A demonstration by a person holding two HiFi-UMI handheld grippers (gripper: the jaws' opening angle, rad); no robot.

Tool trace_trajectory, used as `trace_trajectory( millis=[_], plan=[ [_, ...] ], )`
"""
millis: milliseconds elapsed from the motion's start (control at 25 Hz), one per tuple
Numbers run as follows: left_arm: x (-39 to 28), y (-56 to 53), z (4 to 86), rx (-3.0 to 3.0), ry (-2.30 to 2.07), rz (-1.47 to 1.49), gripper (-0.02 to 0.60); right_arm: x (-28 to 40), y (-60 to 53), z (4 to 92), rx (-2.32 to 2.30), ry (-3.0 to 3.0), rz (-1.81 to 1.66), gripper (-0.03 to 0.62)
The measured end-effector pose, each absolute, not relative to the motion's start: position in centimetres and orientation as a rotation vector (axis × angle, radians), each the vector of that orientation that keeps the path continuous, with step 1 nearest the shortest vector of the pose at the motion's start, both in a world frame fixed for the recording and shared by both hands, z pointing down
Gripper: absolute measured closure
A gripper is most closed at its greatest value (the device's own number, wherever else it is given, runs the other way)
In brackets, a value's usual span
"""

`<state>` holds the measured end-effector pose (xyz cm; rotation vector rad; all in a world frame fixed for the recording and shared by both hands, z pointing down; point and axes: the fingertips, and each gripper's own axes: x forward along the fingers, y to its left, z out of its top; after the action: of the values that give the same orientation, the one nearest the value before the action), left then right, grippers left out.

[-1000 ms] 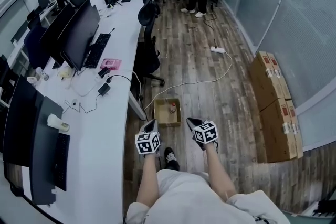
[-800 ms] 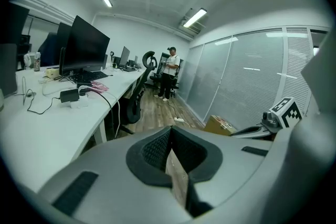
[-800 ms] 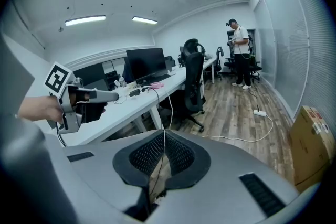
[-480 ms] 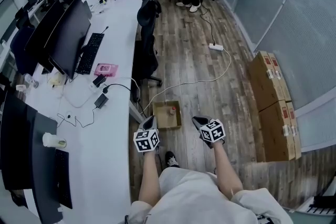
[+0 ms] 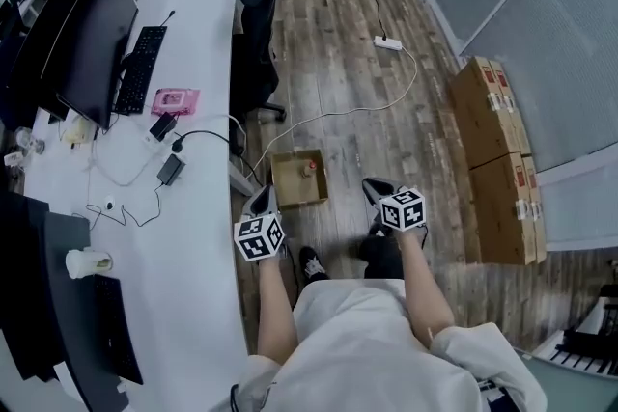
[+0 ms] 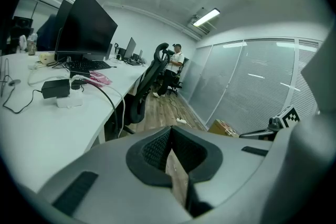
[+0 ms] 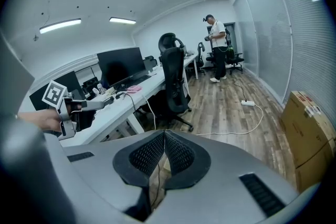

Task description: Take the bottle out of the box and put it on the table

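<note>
The bottle (image 5: 309,168) stands upright in the open cardboard box (image 5: 286,196), toward its far right corner. The box sits on the floor (image 5: 338,101), just right of the long white tabletop (image 5: 193,304).

Nearest, the person holds both tools out ahead. From the head view, the left hand-held gripper (image 5: 262,201) appears beside the box's near left corner and the right hand-held gripper (image 5: 375,191) lies off to the box's right. Neither seems to touch it. Each gripper view shows its pads (image 6: 155,149) (image 7: 147,153) closed together with nothing between them.

The step in hand looks like the approach, with nothing grasped yet. Next, one gripper must open, drop into the box around the bottle and close on it. It must then lift the bottle clear of the walls and carry it left to the tabletop (there is bare surface close by).

Only the head view shows the box and bottle. In the gripper views each tool's own body covers the floor below, leaving a brownish sliver under the pads that I cannot identify. Those views show instead a person (image 7: 216,47) standing at the far end of the room, whom the head view crops.
</note>
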<state>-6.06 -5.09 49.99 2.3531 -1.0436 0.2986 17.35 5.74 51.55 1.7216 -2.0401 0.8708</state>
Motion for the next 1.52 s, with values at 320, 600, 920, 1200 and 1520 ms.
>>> trace_trajectory(
  millis=[320,600,920,1200,1520],
  plan=[
    [-6.5,-8.4,51.2,2.268,-1.169,0.311,0.566,17.6,-2.3,53.3,1.565,-2.096,0.814,0.554],
    [-6.2,-12.0,52.9,2.096,-1.332,0.332,0.566,18.7,-13.0,55.9,1.347,-2.192,0.828,0.554],
    [-3.6,-15.7,55.1,1.953,-1.428,0.410,0.566,19.2,-20.9,59.5,1.067,-2.223,0.779,0.554],
    [-3.4,-17.6,58.8,1.876,-1.469,0.425,0.566,18.7,-22.3,67.4,0.914,-2.160,0.772,0.553],
    [-1.6,-18.2,68.3,1.912,-1.403,0.507,0.566,18.5,-22.9,76.0,0.803,-2.120,0.682,0.491]
  ],
)
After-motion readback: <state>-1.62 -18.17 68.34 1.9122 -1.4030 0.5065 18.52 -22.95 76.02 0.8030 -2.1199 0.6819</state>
